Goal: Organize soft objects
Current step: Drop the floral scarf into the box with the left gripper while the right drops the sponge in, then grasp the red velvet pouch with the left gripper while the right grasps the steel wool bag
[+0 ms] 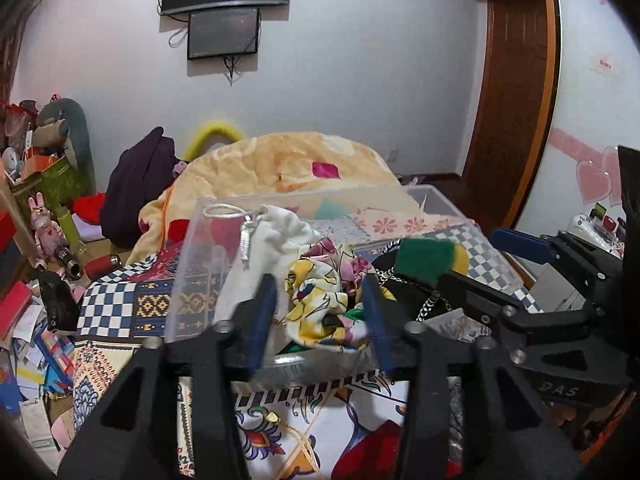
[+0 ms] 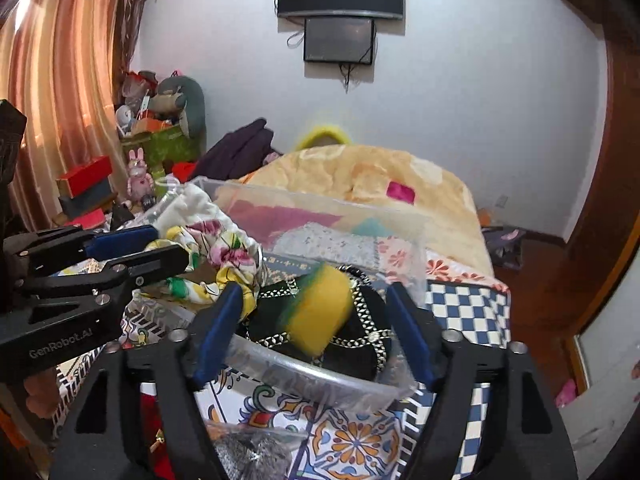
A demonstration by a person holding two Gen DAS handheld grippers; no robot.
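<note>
A clear plastic bin [image 1: 188, 248] [image 2: 320, 380] stands on the patterned bed cover. In it lie a white drawstring pouch [image 1: 276, 240], a floral cloth [image 1: 320, 300] [image 2: 224, 248] and a black bag with chain trim [image 2: 360, 320]. A yellow and green sponge [image 2: 320, 312] [image 1: 428, 258] is blurred in the air above the black bag, between my right gripper's fingers without touching them. My right gripper [image 2: 316, 332] is open. My left gripper [image 1: 320, 316] is open around the floral cloth, at the bin's near rim.
A peach quilt [image 1: 288, 164] is heaped behind the bin. A dark jacket [image 1: 136, 188] lies at its left. Boxes, toys and papers [image 1: 36, 240] crowd the left side. A silver mesh item [image 2: 248, 456] lies before the bin. A wooden door [image 1: 508, 92] is at right.
</note>
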